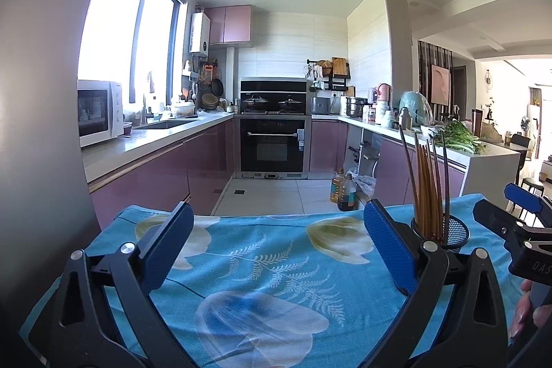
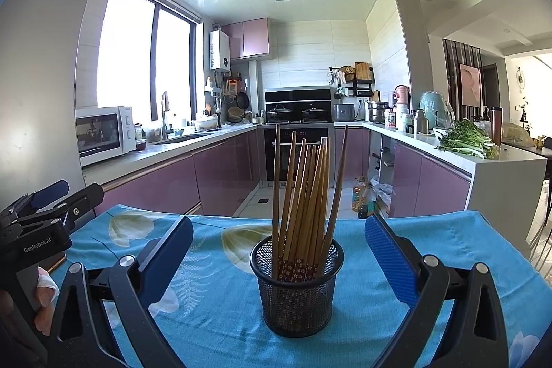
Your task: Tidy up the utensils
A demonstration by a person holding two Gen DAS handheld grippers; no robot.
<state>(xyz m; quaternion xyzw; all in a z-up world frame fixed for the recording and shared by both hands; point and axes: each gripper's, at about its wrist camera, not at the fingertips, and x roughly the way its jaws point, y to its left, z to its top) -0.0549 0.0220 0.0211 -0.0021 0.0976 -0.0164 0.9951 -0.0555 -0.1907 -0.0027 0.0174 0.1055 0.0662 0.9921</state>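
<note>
1. Left wrist view: the left gripper (image 1: 276, 244) hangs with its fingers (image 1: 388, 250) spread wide and empty over the blue flowered cloth (image 1: 262, 264) on the tabletop. The mesh cup (image 1: 453, 231) of chopsticks (image 1: 427, 188) stands just right of it, so this hand seems to be out of the way.

2. Right wrist view: the right gripper (image 2: 278, 256) faces the mesh cup (image 2: 296, 295), fingers (image 2: 167, 254) wide apart and holding nothing. All the chopsticks (image 2: 303, 195) lean upright inside the cup, so the sorting looks finished.
</note>
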